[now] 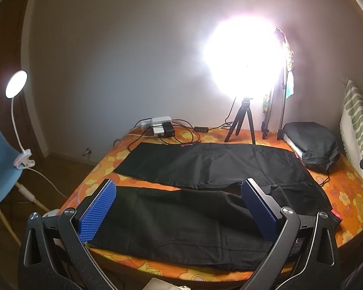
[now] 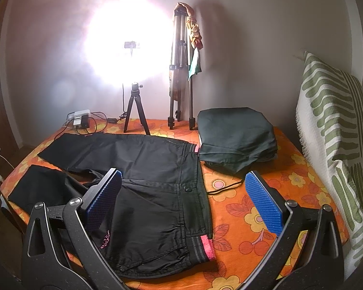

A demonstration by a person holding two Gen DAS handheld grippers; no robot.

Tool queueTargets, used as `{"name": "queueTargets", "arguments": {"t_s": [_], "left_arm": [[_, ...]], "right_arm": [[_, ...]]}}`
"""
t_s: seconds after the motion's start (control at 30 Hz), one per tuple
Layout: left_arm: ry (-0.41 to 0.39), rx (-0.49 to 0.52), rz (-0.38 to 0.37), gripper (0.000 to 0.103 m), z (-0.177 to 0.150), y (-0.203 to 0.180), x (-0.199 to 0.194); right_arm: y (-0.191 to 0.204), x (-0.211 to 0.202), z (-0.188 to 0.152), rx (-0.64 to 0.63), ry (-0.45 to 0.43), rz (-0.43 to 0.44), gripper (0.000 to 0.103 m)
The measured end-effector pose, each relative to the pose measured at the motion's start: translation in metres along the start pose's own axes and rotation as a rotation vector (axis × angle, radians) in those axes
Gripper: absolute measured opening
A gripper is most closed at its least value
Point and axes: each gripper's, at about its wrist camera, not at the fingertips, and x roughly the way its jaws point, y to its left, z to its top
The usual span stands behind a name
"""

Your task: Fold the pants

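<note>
A bed with an orange flowered cover (image 2: 249, 220) sits against a pale wall, where a ring light on a small tripod (image 2: 135, 111) glares. The black pants (image 2: 147, 169) lie flat on the cover, unfolded, legs reaching left, the pink-striped waistband (image 2: 205, 244) to the right. Far right of them rests a stack of folded dark clothes (image 2: 234, 137), beside a green-striped pillow (image 2: 334, 130). My left hand-held gripper (image 1: 179, 207) hovers spread wide above the near leg, pinching nothing. My right hand-held gripper (image 2: 188, 200) is also spread wide, above the waistband, empty. A power strip (image 1: 157, 123) lies at the far edge.
</note>
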Motion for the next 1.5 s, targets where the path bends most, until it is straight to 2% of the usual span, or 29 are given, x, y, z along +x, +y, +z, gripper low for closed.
{"name": "queueTargets", "arguments": {"t_s": [1.5], "left_arm": [[0.0,-0.005,0.001,0.103,0.0001,0.006,0.0005]], "right_arm": [[-0.0001,-0.0006,-0.0008,0.001,-0.002,0.004,0.103]]}}
